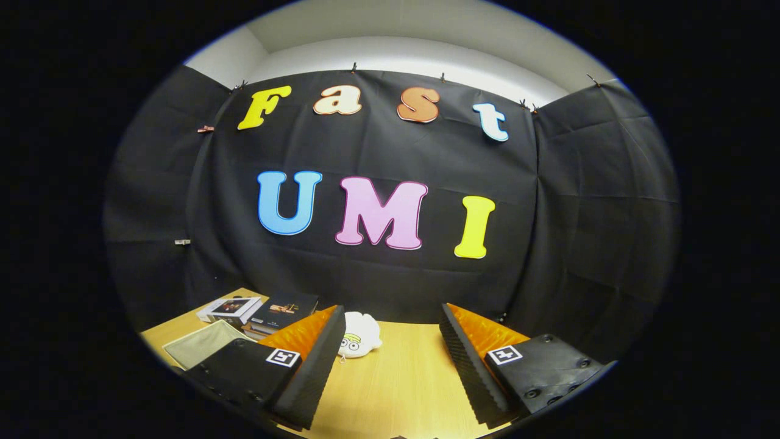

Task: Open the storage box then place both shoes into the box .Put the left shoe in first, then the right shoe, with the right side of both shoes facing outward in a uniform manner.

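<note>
**Wooden tabletop ahead, box and shoes not yet located**

Wood-grain table (pixel 390 378) lies beneath the gripper (pixel 390 360), whose fingers stand wide apart with nothing between them. Just beyond the fingertips rests a small white plush toy (pixel 359 334). To the left of the left finger sit a flat grey-green tray (pixel 198 347), a stack of dark books (pixel 283 311) and a white-edged box (pixel 230 308). Neither the storage box nor either shoe can be identified from this position, so their location cannot be stated.

Risk, as a judgement: the camera points mostly at the wall. Advancing without tilting down could knock the toy or books, or mistake the white-edged box for the target. The left-first order cannot be checked yet.
</note>
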Demonstrator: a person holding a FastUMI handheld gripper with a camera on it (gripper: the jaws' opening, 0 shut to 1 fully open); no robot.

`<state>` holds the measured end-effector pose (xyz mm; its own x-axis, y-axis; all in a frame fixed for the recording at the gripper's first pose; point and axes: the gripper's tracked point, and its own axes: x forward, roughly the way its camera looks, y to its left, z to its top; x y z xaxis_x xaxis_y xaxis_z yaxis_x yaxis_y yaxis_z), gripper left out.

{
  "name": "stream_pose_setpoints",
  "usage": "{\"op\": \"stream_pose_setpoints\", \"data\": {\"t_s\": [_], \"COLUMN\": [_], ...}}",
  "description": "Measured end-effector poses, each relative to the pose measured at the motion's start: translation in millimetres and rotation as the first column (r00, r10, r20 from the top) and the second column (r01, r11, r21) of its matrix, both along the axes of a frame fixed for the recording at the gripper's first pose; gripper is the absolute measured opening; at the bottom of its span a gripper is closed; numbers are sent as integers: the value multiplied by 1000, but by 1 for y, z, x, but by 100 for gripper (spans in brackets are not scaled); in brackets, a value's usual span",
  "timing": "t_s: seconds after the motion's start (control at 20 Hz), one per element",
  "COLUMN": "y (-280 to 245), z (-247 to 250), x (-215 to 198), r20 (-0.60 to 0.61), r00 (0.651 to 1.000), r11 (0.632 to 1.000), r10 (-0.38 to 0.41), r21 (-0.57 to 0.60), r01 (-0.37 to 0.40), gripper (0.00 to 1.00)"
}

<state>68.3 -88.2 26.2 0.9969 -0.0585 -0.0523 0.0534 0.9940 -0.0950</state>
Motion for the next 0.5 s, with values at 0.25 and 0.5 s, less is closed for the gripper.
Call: {"op": "stream_pose_setpoints", "data": {"t_s": [0.25, 0.5], "y": [-37, -67], "z": [-34, -45], "x": [4, 9], "r20": [-42, -50], "r00": [998, 996], "r11": [998, 996], "r10": [42, 80], "r21": [39, 48], "r01": [-40, -77], "gripper": [98, 98]}}
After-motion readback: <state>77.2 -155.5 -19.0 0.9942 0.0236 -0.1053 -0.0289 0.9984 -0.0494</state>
